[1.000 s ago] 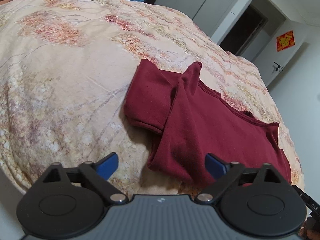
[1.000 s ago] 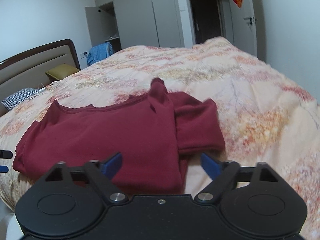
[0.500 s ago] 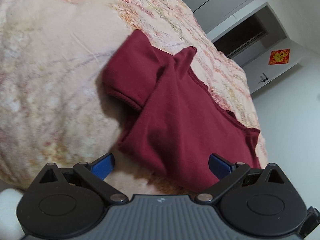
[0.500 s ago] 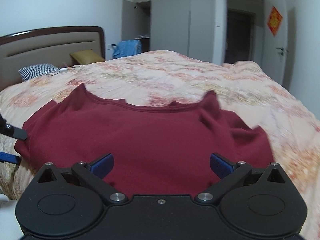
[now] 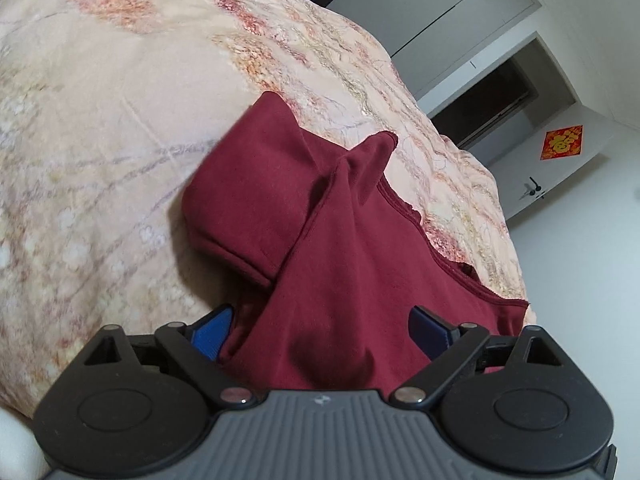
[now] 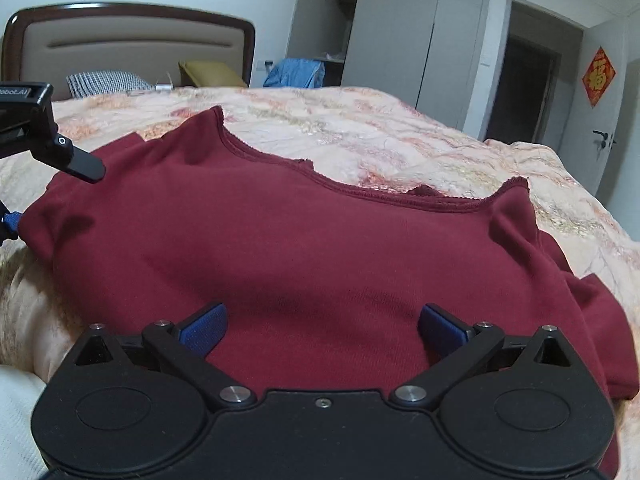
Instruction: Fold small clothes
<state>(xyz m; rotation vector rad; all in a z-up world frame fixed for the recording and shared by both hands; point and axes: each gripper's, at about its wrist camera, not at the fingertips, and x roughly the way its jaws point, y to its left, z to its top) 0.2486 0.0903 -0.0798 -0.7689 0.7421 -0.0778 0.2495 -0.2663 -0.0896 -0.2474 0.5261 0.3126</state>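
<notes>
Left wrist view: both grippers gape over the soft, limp maroon shirt [image 5: 344,280]; pinching its near hem seems best.

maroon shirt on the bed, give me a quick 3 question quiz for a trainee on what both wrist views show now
1. True or false: the left gripper is shut on the maroon shirt.
2. Multiple choice: what does the shirt lie on? A) wooden floor B) floral bedspread C) grey sofa
3. Fill in: in the right wrist view, the right gripper has its blue fingers spread over the shirt's ____ edge, opposite the neckline.

Key
1. False; its jaws stand wide open, cloth between them.
2. B
3. Near, or bottom.
</notes>
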